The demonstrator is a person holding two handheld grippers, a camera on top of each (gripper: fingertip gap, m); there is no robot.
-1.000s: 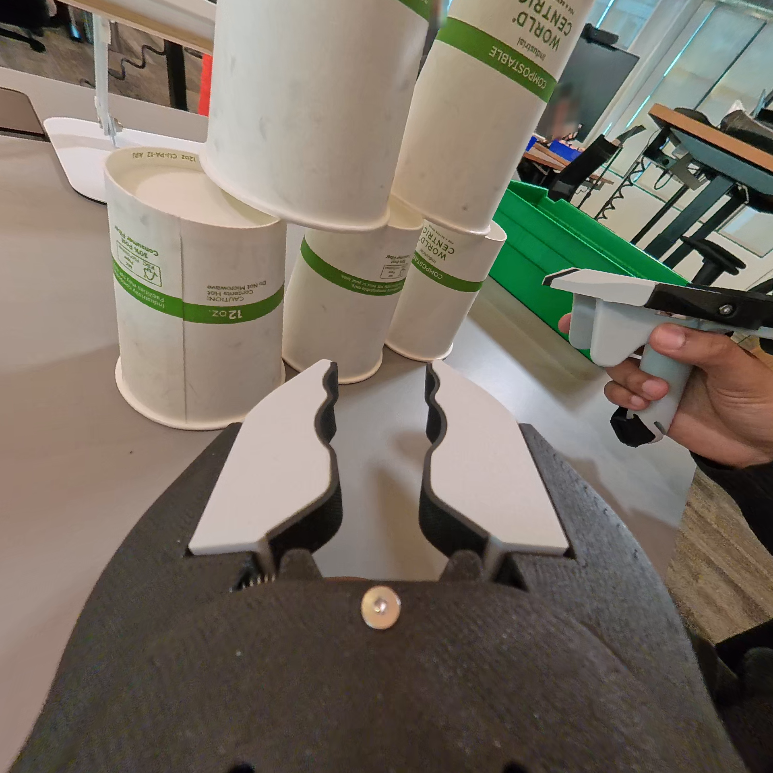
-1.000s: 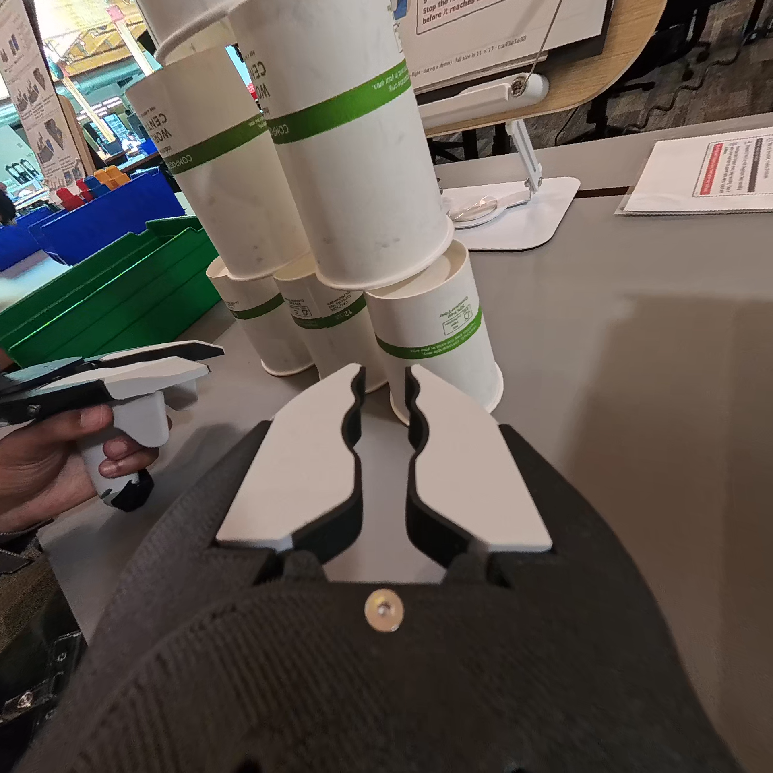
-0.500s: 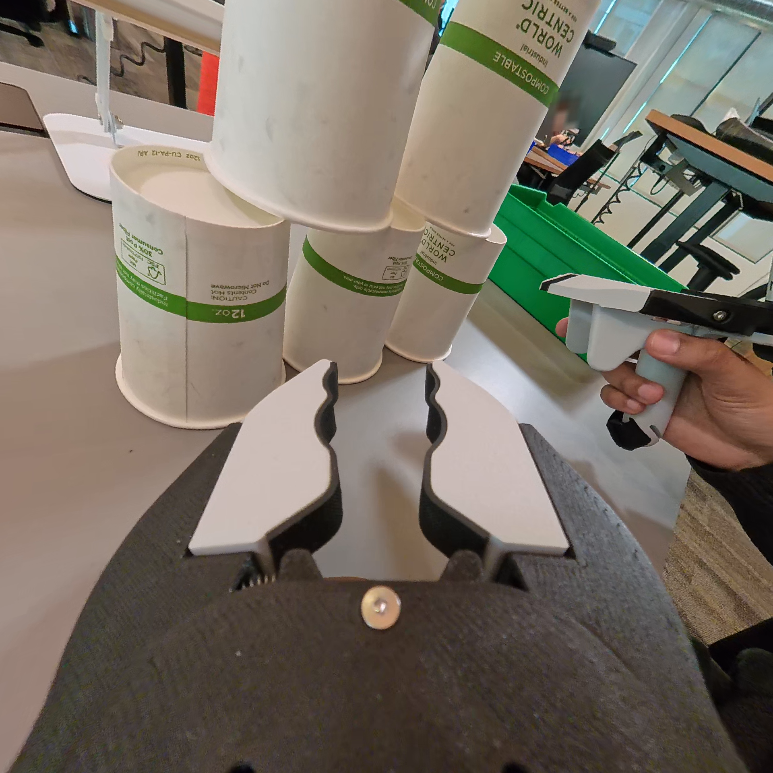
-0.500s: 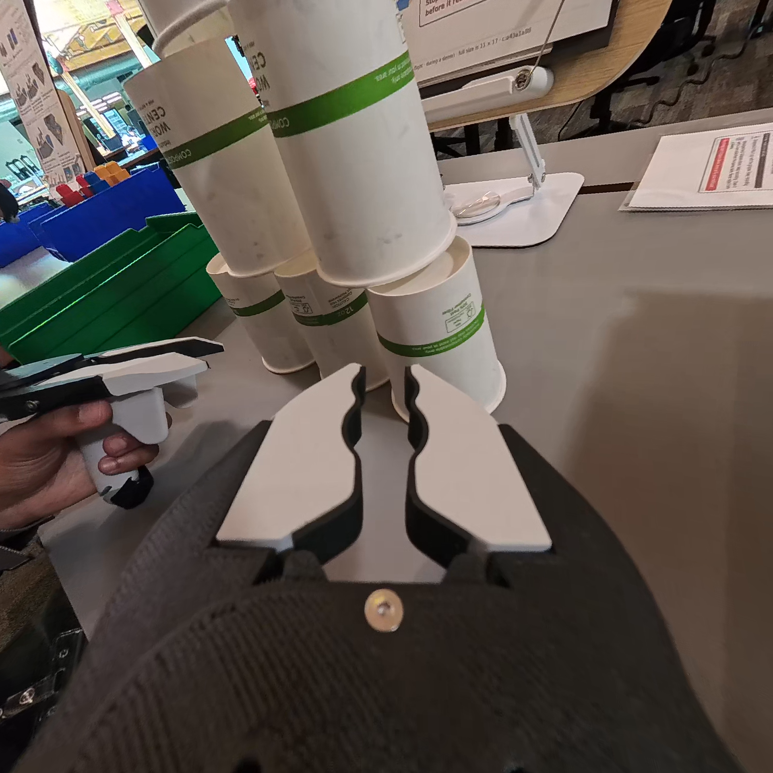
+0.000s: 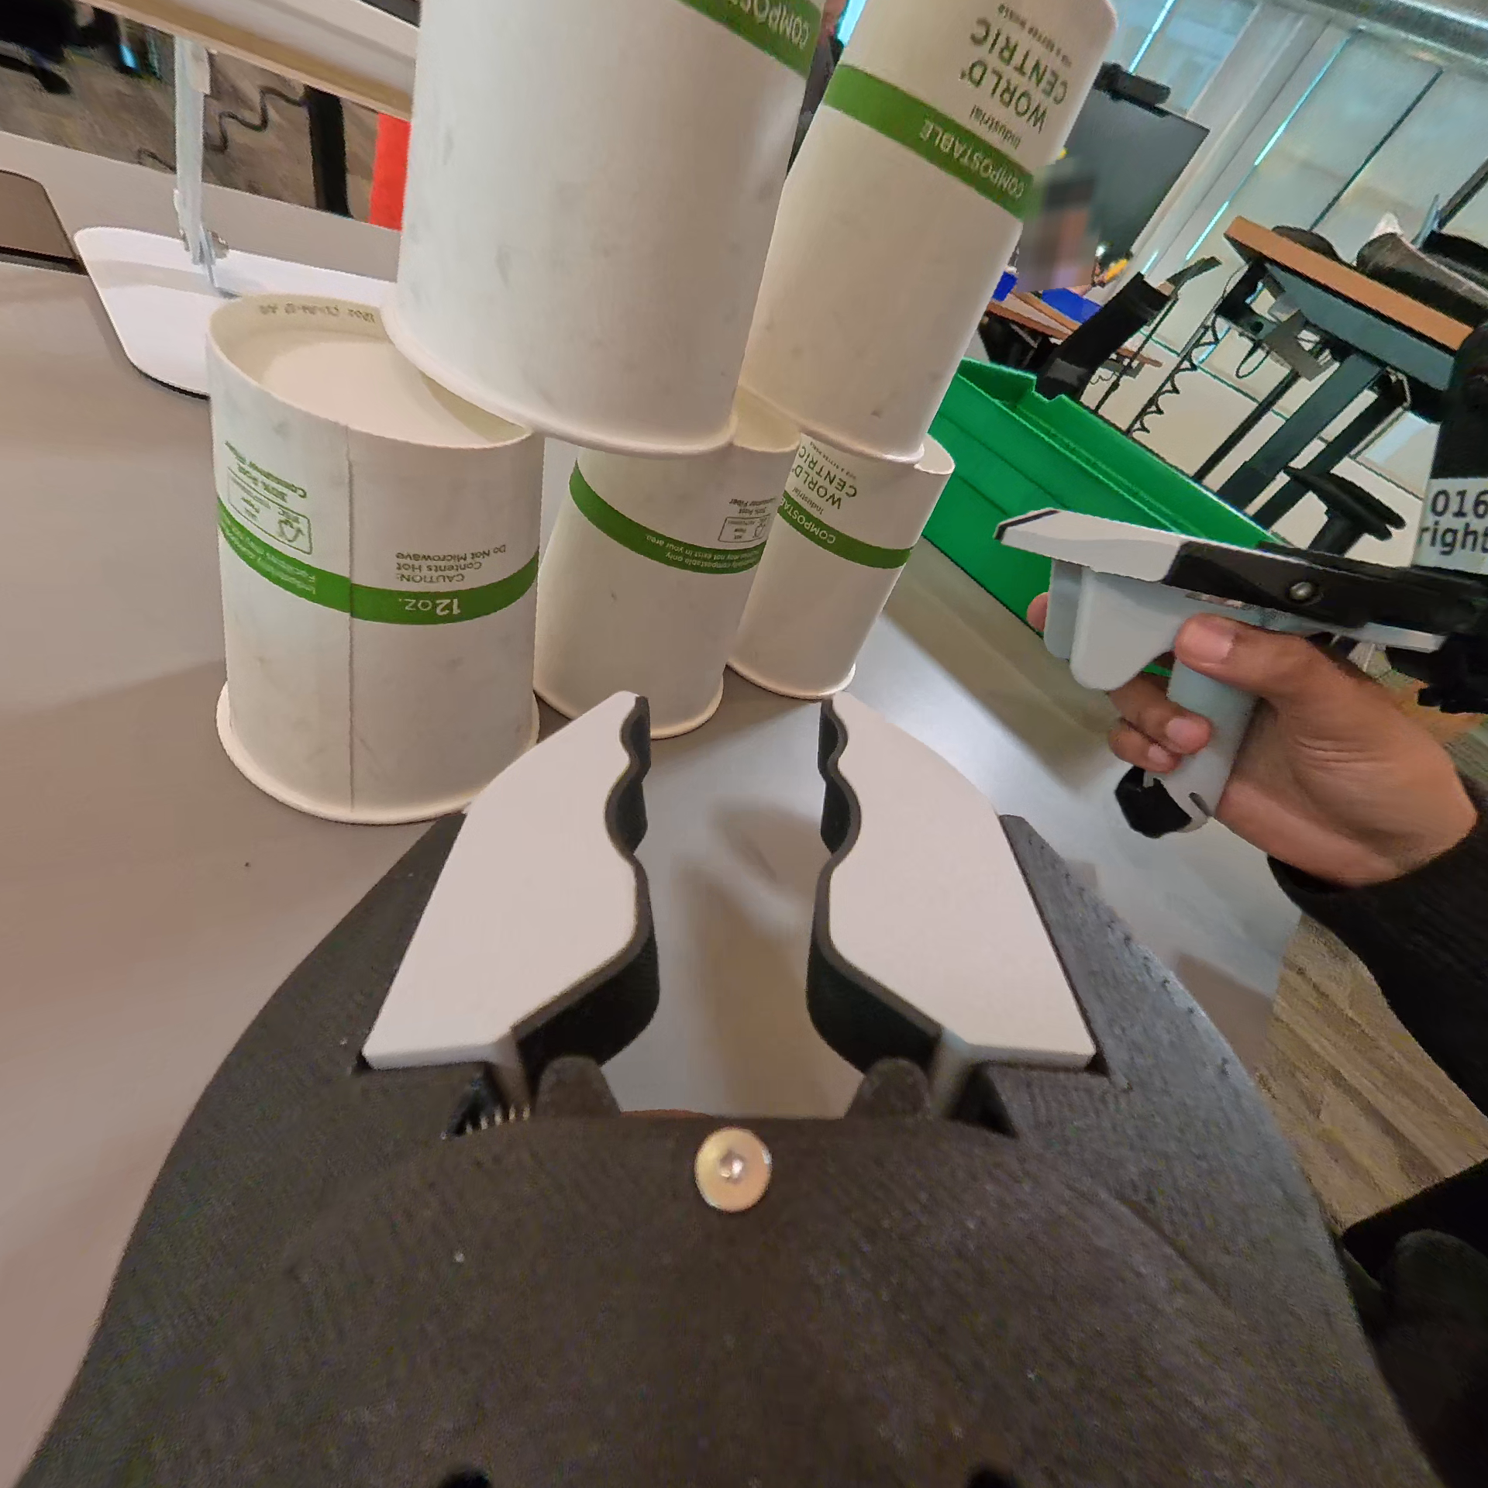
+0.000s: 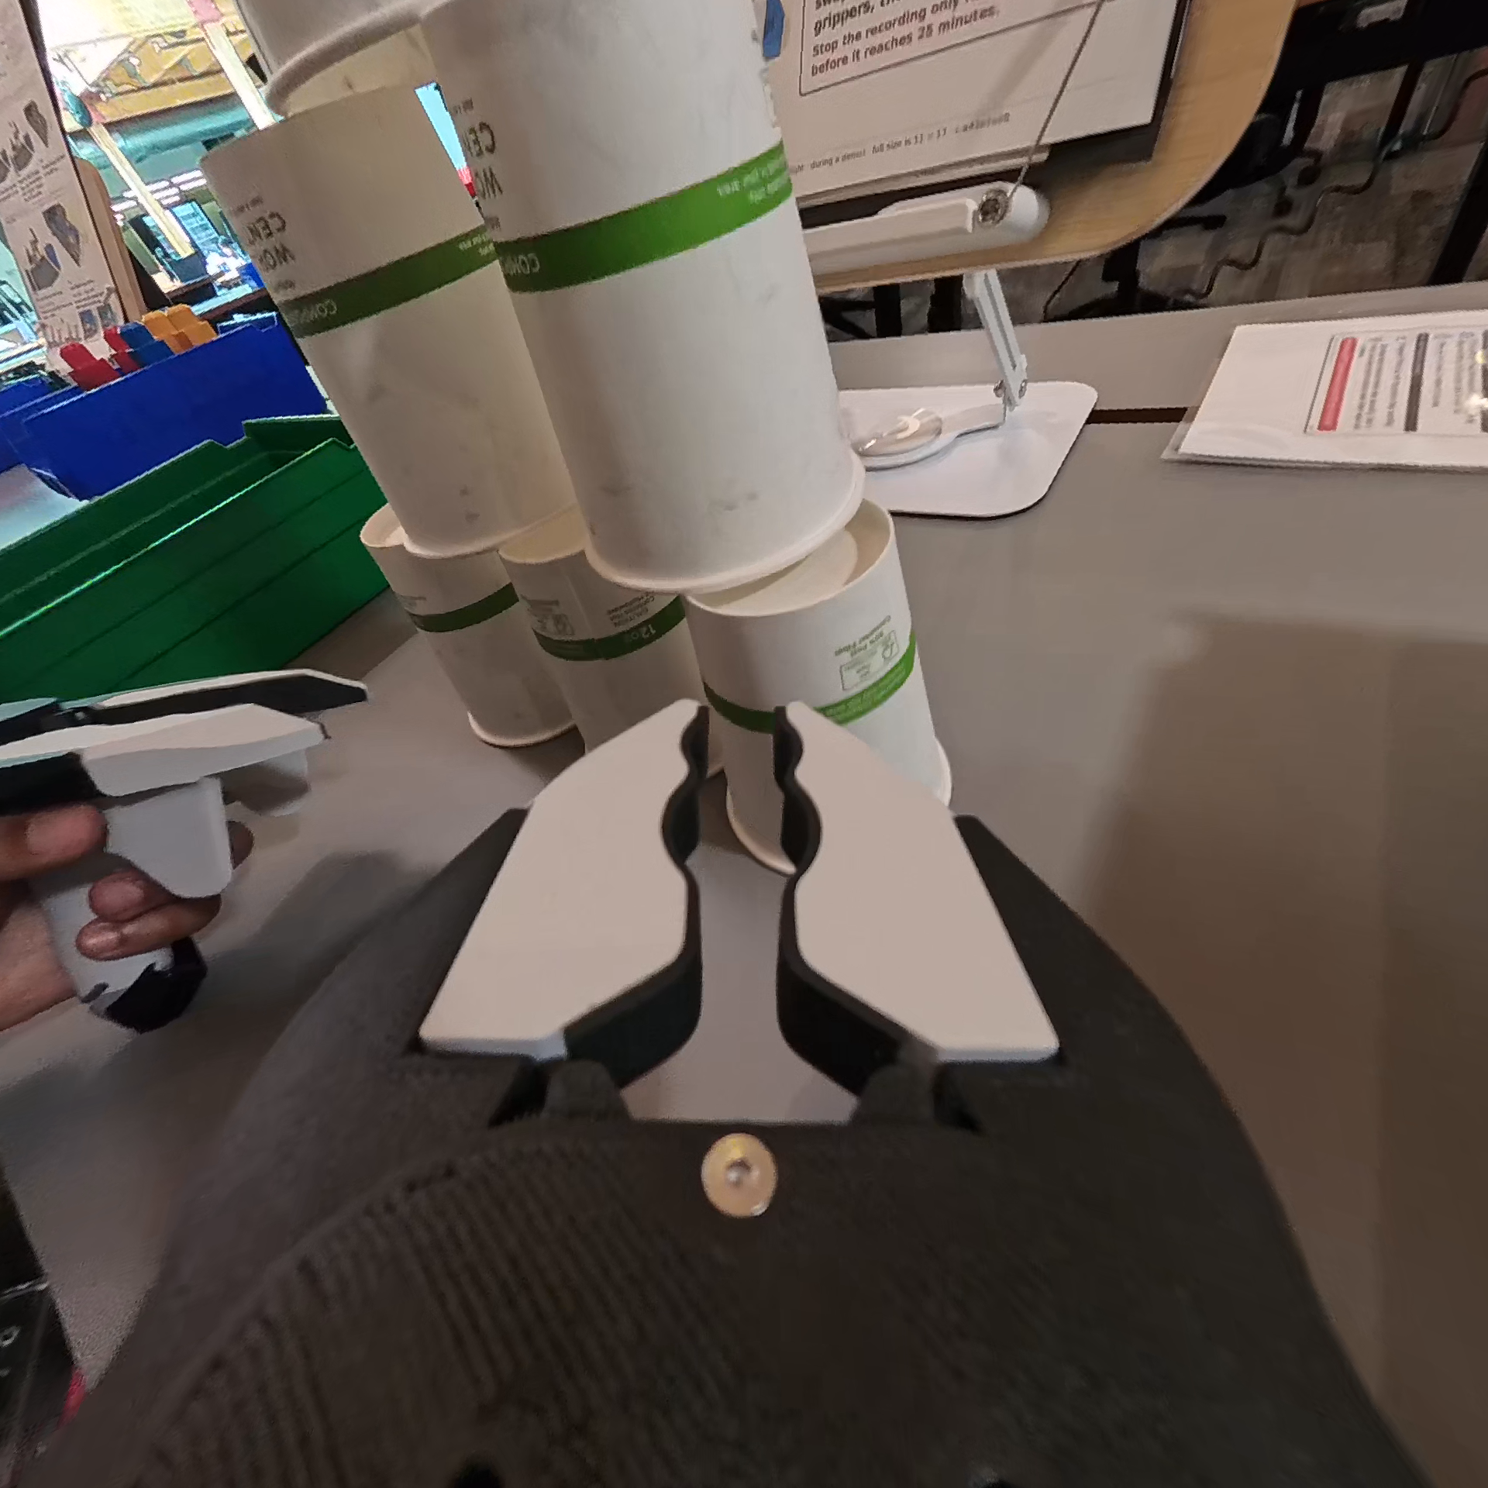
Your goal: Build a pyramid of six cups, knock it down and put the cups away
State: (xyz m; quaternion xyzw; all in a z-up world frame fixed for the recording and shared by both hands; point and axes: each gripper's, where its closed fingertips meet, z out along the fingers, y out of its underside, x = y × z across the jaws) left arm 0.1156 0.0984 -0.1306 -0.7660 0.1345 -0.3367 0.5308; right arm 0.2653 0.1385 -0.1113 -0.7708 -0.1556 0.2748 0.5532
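White paper cups with green bands stand upside down in a pyramid on the grey table (image 5: pixel 105 725). The bottom row is three cups (image 5: pixel 370 580) (image 5: pixel 652 580) (image 5: pixel 821 564). Two cups (image 5: pixel 596 217) (image 5: pixel 902 233) rest on them, and a top cup's rim (image 6: pixel 338 48) shows in the right wrist view. My left gripper (image 5: pixel 729 713) is open and empty, just short of the middle bottom cup. My right gripper (image 6: pixel 741 713) is narrowly open and empty, just in front of the rightmost bottom cup (image 6: pixel 821 668). Each gripper shows in the other's view (image 5: pixel 1127 555) (image 6: pixel 201 725), held by a hand.
A green bin (image 5: pixel 1047 467) stands beyond the cups, with a blue bin (image 6: pixel 161 403) behind it. A white stand base (image 6: pixel 966 451) and a printed sheet (image 6: pixel 1328 394) lie on the table behind the pyramid. The table edge and wood floor (image 5: pixel 1369 1047) are at the right of the left wrist view.
The right gripper has lifted a little, so the cups sit lower in its view. The left gripper has barely shifted. Both jaw gaps are unchanged and the cups have not moved.
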